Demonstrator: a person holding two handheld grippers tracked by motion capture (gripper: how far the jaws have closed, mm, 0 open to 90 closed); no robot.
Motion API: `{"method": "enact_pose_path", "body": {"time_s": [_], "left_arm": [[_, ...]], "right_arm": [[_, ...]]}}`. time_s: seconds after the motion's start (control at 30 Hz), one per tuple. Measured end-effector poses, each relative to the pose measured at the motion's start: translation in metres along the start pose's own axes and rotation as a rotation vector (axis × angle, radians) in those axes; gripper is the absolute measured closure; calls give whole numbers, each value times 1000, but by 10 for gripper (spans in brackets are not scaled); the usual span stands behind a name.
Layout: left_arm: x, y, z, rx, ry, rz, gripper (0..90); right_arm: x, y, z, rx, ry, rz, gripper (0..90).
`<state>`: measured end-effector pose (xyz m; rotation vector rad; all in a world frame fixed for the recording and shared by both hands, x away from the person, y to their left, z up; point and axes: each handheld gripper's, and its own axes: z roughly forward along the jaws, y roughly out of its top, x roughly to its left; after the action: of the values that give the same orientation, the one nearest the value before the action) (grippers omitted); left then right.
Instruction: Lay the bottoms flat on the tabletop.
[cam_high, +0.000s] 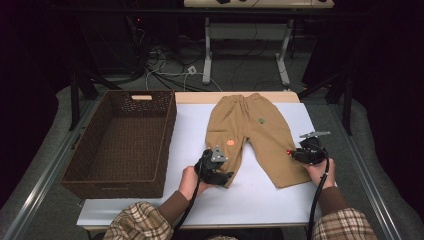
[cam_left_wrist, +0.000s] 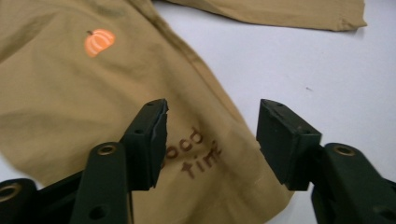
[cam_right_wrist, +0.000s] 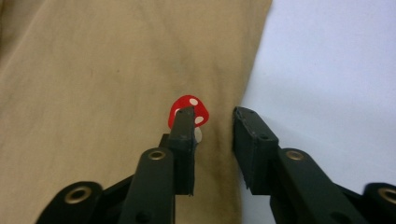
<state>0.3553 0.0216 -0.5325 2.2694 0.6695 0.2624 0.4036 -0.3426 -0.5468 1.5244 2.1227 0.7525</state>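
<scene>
Lying flat on a white table (cam_high: 190, 135): one pair of small tan cotton trousers (cam_high: 250, 125), two hand-held grippers at its leg ends.

Trousers spread waistband away from the person, legs toward them, to the right of an empty dark brown woven basket (cam_high: 107, 175) with a cut-out handle. Printed motifs: orange pumpkin (cam_left_wrist: 99, 42), brown lettering (cam_left_wrist: 194, 151), red white-spotted mushroom (cam_right_wrist: 189, 109), small green patch (cam_high: 261, 120). Left gripper (cam_left_wrist: 212, 135) over the hem of the left-hand leg, jaws wide open, lettering between them, nothing held. Right gripper (cam_right_wrist: 212, 130) at the outer edge of the other leg, jaws parted, one over the mushroom, the other along the fabric edge, nothing clamped. Plaid sleeves with brown cuffs (cam_high: 175, 202) at the bottom of the high view.
</scene>
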Motion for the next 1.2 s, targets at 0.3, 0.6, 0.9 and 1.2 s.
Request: {"method": "enact_pose_path", "body": {"time_s": [0.3,0.6,0.9,1.2], "left_arm": [[0,-7,-5,50,-36,47,306],[-1,-16,7,112,-53,119,547],[0,-18,10,84,-118,96,851],[-3,-17,7,85,-126,99,875]], "right_arm": [[0,0,1,-3,16,6,613],[0,0,4,-15,49,9,741],[1,1,4,-19,56,14,888],[1,1,-1,2,57,1,895]]}}
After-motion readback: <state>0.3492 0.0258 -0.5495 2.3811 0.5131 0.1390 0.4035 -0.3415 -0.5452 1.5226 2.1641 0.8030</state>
